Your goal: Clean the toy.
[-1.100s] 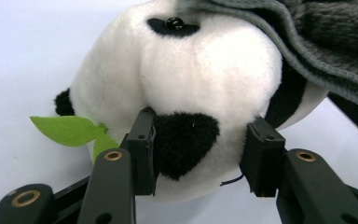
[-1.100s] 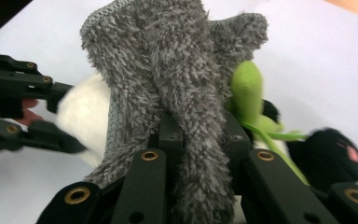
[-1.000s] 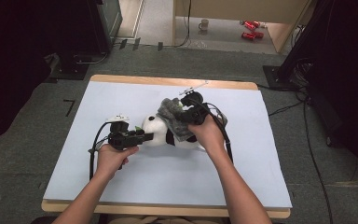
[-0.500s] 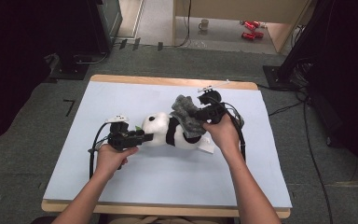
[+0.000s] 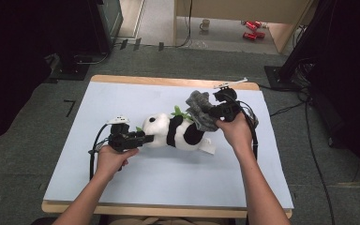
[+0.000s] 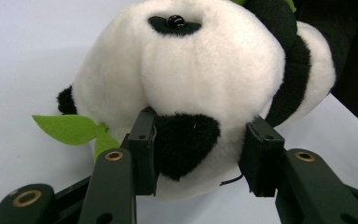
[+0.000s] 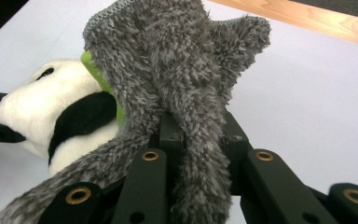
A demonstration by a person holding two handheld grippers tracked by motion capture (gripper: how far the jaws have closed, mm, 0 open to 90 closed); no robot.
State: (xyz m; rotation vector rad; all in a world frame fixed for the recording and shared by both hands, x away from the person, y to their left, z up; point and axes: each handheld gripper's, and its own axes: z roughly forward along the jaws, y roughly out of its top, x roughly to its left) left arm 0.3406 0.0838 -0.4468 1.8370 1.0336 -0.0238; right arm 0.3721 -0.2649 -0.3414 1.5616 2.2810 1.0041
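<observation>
A black and white plush panda lies on its side on the pale blue mat, with green felt leaves beside its head. My left gripper is shut on the panda's head, its pads pressing either side of the black muzzle patch. A fuzzy grey cloth hangs above the panda's rear end, pinched in my right gripper. Seen along the right jaws, the grey cloth bunches up between the pads and drapes down over them.
The mat covers a wooden table on a grey carpet. A white tag sticks out under the panda. Dark equipment stands sit beyond the far left corner; a cup and red items lie on the floor behind.
My right gripper has carried the grey cloth to the right, off the panda's back toward its rear. The left hand and the panda's head have stayed put.
</observation>
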